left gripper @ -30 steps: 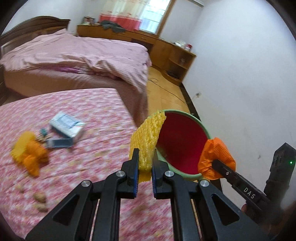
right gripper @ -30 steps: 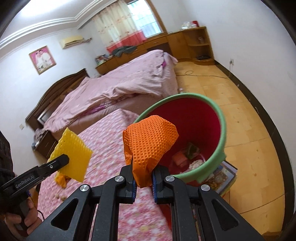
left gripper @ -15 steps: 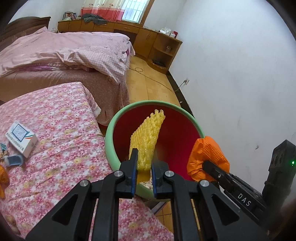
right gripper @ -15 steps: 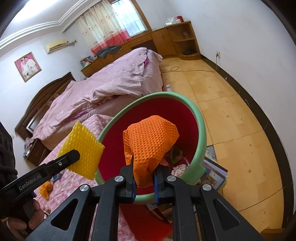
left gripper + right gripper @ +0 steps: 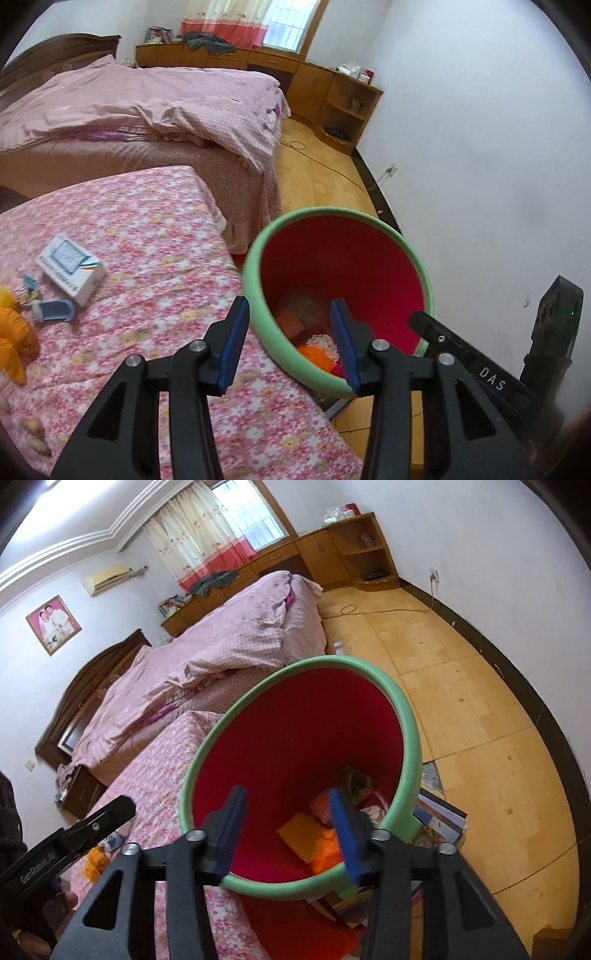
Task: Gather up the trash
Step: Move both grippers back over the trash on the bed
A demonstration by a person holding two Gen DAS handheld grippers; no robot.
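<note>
**A:** Left tool (image 5: pixel 288 332) and right tool (image 5: pixel 286 825) are both standing apart with nothing between the pads, both hanging over the near lip of the red bin (image 5: pixel 424 273). We've just been opening both sets of jaws. A second back the left was clamped on the yellow foam net (image 5: pixel 301 830) and the right on the orange foam net (image 5: pixel 325 851); now both pieces lie in the bottom of the bin on top of the other rubbish, the two touching each other.

**B:** So what's next for us? Back to the bed?

**A:** We'd guess so. From the left wrist view the leftovers sit on the flowered bedspread (image 5: pixel 155 236) out at about 9 o'clock from the left tool: a white box (image 5: pixel 70 271), a small blue thing (image 5: pixel 53 311) just beside it, and another orange lump (image 5: pixel 14 338) at the frame edge. The box's long axis runs roughly 10 to 4.

**B:** Which hand's nearer?

**A:** The left, easily. The right tool sits on the bin's far side from that pile, at about 3 o'clock.
</note>
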